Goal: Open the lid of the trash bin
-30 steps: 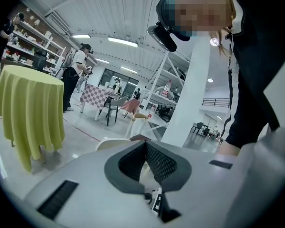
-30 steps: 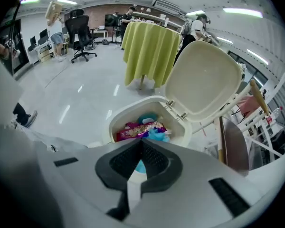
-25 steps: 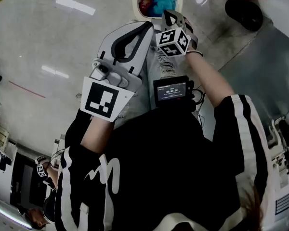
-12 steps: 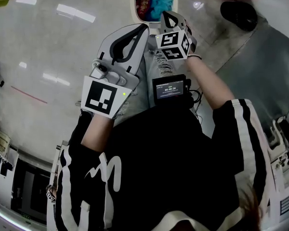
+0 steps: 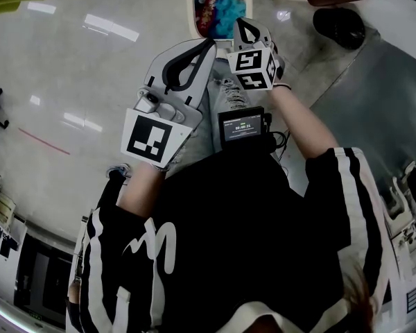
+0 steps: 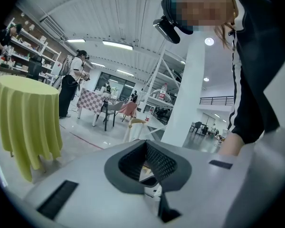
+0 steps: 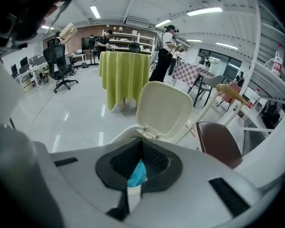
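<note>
More of the bin (image 5: 191, 9) shows now, lid (image 7: 164, 110) upright, so left gripper (image 5: 209, 44) and right gripper (image 5: 241, 23) hang clear, jaws seemingly together, empty.

The floor (image 5: 69, 61) is pale grey, smooth and glossy, with ceiling lights reflected in it as bright bars. A thin red line (image 5: 45, 141) crosses it at the left of the head view, and a darker grey strip (image 5: 381, 82) runs along the right. Standing directly on it are a cream trash bin (image 5: 191, 5), its lid (image 7: 164, 110) raised upright at the hinge, and a brown-seated chair (image 7: 218, 144) just beside the bin. A yellow-green draped table (image 7: 123, 75) stands well apart behind them, with a person (image 7: 164, 56) beside it. A black office chair (image 7: 57, 63) stands farther left.
</note>
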`<state>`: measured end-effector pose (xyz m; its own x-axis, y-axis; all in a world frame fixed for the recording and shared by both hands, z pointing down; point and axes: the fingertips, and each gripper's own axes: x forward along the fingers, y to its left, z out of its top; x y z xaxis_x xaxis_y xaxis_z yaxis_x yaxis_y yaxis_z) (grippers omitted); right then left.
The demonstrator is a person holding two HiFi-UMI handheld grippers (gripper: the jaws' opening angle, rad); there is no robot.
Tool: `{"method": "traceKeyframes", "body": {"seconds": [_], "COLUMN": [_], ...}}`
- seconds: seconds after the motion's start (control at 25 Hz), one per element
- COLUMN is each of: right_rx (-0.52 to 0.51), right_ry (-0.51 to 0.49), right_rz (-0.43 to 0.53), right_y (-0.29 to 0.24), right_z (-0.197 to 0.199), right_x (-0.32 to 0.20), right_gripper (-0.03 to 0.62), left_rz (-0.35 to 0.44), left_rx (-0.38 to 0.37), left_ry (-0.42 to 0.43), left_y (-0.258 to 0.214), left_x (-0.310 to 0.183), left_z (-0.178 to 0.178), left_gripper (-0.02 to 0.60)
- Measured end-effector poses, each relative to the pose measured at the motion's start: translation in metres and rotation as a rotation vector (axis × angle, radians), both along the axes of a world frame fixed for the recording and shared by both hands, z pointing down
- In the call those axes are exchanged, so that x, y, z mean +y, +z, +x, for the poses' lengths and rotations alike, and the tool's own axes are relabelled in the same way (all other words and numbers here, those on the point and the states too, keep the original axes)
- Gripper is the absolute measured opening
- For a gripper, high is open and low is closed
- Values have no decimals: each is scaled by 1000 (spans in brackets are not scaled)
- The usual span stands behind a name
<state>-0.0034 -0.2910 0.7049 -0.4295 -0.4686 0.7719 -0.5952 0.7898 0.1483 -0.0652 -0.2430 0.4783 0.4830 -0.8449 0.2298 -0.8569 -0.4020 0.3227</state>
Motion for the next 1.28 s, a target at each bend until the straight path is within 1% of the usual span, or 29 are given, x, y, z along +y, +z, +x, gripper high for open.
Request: {"method": "traceKeyframes", "body": {"seconds": [0.8,1.28], "right_rx": [-74,-140], "right_ry": [64,95], "right_rz": [34,54], "right_y": [-67,-104], "right_z": [-1,0], "right_x": [-17,-22], "right_gripper": [3,3], "left_rz": [19,27], "left_rx": [-10,-25], "left_ry": [1,-7], "left_y": [-39,-48], "left_x": [-5,-6], "left_z": [-6,-8], "left_gripper": [8,8]}}
